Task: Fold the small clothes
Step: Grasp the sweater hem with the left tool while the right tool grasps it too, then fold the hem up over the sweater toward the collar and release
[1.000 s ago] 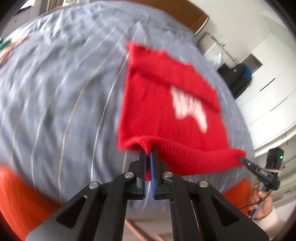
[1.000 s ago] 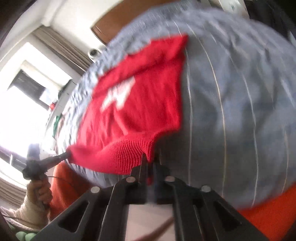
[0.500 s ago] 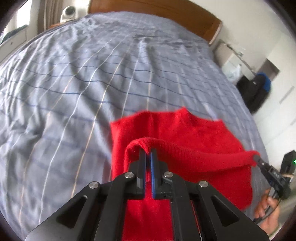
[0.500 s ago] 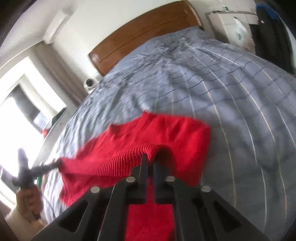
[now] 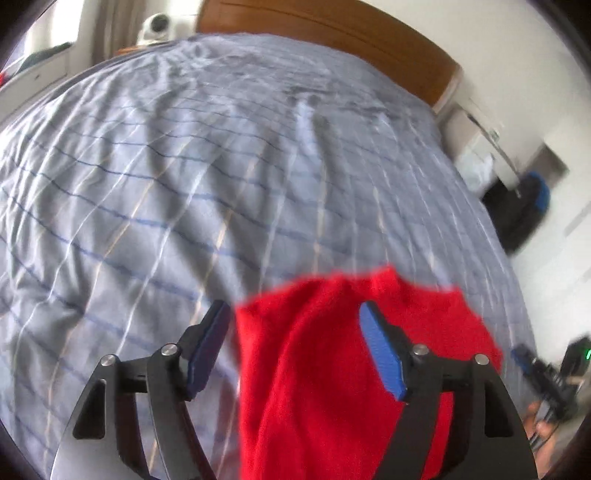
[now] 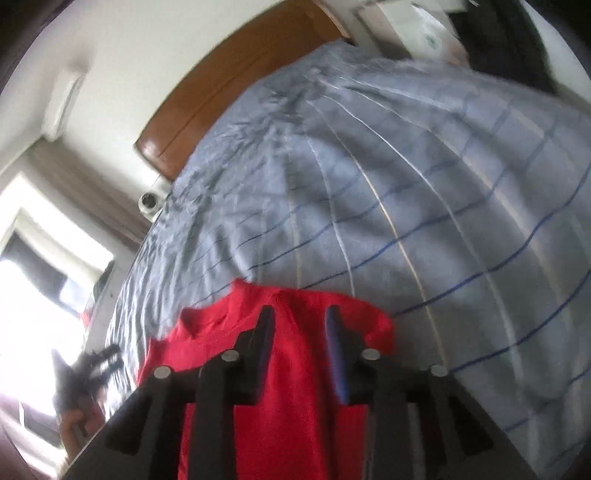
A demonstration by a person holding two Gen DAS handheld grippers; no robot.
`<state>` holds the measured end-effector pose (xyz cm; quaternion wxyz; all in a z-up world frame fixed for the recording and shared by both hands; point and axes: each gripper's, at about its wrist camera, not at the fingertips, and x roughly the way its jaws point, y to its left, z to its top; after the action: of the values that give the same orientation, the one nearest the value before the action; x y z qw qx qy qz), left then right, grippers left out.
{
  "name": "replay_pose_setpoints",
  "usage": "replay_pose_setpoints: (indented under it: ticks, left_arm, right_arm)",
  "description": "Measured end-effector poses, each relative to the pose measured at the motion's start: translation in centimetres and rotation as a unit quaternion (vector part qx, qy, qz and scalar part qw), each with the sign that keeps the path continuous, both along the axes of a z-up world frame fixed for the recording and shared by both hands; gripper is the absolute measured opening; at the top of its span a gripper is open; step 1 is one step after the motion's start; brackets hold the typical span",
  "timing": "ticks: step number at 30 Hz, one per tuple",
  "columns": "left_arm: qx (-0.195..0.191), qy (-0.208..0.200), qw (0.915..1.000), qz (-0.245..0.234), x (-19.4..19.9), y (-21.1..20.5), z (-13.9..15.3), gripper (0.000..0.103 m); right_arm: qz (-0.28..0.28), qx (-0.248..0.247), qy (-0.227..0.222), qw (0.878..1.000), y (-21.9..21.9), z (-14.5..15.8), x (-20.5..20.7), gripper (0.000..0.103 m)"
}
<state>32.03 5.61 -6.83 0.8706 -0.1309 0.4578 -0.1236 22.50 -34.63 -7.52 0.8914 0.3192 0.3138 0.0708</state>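
left gripper (image 5: 293,319): jaws now spread wide, grasping nothing; half a second ago they pinched the knit hem | right gripper (image 6: 300,325): likewise parted, released, empty | red sweater (image 5: 325,369): dropped flat, doubled over, on the striped bedspread (image 5: 184,166) under both tools, near the bed's foot | views motion-blurred

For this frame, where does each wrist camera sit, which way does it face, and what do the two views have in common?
Left wrist: sits behind the open left gripper, facing up the bed toward the headboard; the red garment lies below; the right gripper and hand show at far right.
Right wrist: sits behind the open right gripper, facing the same headboard, tilted; the left gripper shows blurred at left.
Shared: bed, headboard, red garment, white camera beside the bed.
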Motion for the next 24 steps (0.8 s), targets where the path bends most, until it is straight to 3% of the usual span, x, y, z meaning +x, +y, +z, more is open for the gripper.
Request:
replay_pose_setpoints:
  ticks: [3, 5, 7, 9, 11, 13, 18, 24]
  left_arm:
    - [0.031, 0.006, 0.9986, -0.043, -3.6, -1.4, -1.0, 0.086]
    - [0.058, 0.017, 0.9963, -0.061, -5.7, -2.2, -1.9, 0.085]
    - [0.091, 0.006, 0.9936, -0.066, -8.9, -2.5, -1.9, 0.084]
    - [0.109, -0.015, 0.9909, -0.077, -12.4, -2.7, -0.8, 0.085]
    - [0.114, -0.028, 0.9895, -0.085, -15.1, -2.8, 0.2, 0.087]
    - [0.116, -0.035, 0.9886, -0.089, -18.0, -2.8, 0.9, 0.096]
    - [0.120, -0.010, 0.9884, -0.093, -23.0, -3.9, -1.4, 0.097]
    - [0.134, 0.002, 0.9880, -0.077, -24.4, -5.6, -5.3, 0.097]
  right_arm:
    - [0.094, -0.029, -0.015, 0.995, 3.2, 0.7, -2.6, 0.044]
    - [0.143, -0.062, -0.013, 0.988, 5.6, 0.1, -4.3, 0.062]
    - [0.162, -0.113, 0.011, 0.980, 7.4, -1.6, -5.7, 0.064]
    - [0.134, -0.160, 0.060, 0.976, 7.3, -4.0, -7.1, 0.063]
    - [0.079, -0.190, 0.080, 0.975, 6.2, -4.8, -9.3, 0.063]
    - [0.049, -0.177, 0.064, 0.981, 5.2, -4.3, -11.9, 0.064]
    - [0.011, -0.184, 0.015, 0.983, 5.2, -3.2, -19.1, 0.072]
    - [-0.034, -0.173, 0.029, 0.984, 6.0, -6.0, -23.2, 0.073]
